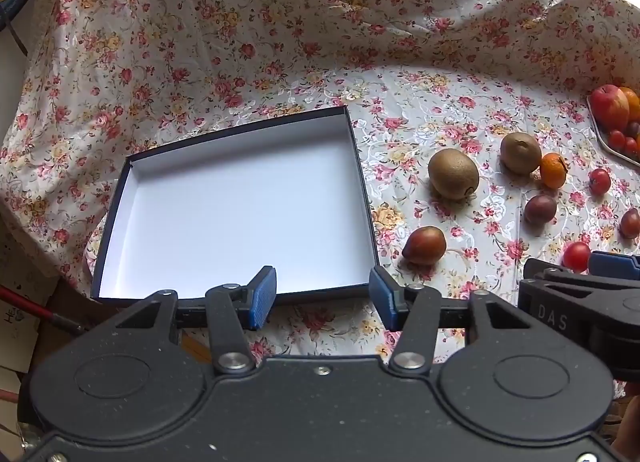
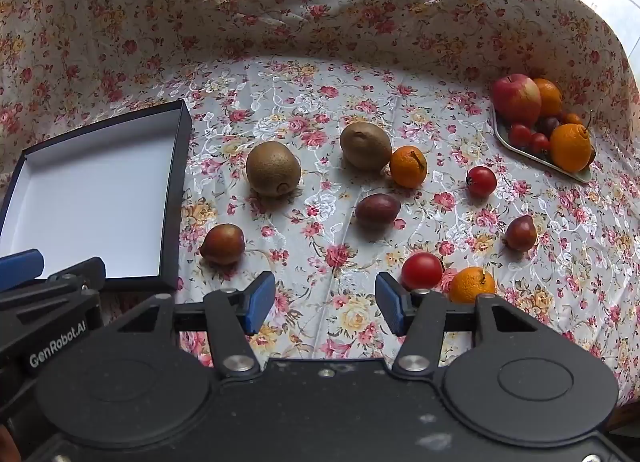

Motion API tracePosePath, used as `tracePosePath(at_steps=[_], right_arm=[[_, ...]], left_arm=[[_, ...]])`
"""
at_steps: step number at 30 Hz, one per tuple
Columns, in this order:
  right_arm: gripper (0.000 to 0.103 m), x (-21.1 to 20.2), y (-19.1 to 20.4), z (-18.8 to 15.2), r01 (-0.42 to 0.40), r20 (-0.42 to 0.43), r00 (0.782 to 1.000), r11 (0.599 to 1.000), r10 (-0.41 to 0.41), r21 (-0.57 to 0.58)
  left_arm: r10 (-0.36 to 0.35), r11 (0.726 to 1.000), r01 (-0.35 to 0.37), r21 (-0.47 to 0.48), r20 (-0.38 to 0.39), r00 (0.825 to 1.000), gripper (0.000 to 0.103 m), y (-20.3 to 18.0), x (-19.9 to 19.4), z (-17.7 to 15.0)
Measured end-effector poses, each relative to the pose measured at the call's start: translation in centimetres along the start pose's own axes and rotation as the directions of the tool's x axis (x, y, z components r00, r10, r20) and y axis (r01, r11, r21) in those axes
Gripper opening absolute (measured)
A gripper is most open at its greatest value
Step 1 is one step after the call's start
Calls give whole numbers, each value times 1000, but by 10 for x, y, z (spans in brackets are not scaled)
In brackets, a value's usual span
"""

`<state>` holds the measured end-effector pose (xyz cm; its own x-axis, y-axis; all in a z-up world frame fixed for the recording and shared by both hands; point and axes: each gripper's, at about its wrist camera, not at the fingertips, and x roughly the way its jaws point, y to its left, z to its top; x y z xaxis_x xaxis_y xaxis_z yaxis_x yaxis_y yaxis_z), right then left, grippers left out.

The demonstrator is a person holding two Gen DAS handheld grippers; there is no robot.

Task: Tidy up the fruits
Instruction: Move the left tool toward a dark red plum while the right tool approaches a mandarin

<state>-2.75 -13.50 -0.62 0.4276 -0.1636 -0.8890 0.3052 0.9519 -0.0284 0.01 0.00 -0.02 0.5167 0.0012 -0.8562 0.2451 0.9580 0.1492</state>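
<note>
A dark-rimmed box with a white inside lies on the floral cloth with nothing in it. Loose fruit lies to its right: two kiwis, a small orange, a purple fruit, two brown-red fruits, two red tomatoes and an orange. My left gripper hovers open over the box's near edge. Over bare cloth, my right gripper stands open, the near tomato just beyond its right finger.
A small tray at the far right holds an apple, oranges and small tomatoes. The floral cloth rises as a backdrop behind the table. The two grippers are side by side, close together.
</note>
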Motion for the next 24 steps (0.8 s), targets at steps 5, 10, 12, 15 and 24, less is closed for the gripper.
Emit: tracePosePath(at_steps=[5, 10, 12, 15, 24], right_arm=[[57, 0, -1, 0, 1, -3, 1000, 1000, -1, 8], [57, 0, -1, 1, 2, -5, 1000, 1000, -2, 9], [57, 0, -2, 1, 0, -7, 1000, 1000, 0, 10], [57, 0, -1, 1, 3, -5, 1000, 1000, -3, 6], [57, 1, 0, 1, 4, -11, 1000, 1000, -4, 4]], left_arm=[[-2, 1000, 2, 2, -2, 1000, 59, 0, 0, 0], [0, 1000, 0, -4, 0, 1000, 59, 0, 0, -1], [2, 1000, -2, -1, 0, 1000, 59, 0, 0, -1], [3, 1000, -3, 3, -1, 1000, 59, 0, 0, -2], [-4, 1000, 4, 5, 3, 1000, 59, -3, 2, -3]])
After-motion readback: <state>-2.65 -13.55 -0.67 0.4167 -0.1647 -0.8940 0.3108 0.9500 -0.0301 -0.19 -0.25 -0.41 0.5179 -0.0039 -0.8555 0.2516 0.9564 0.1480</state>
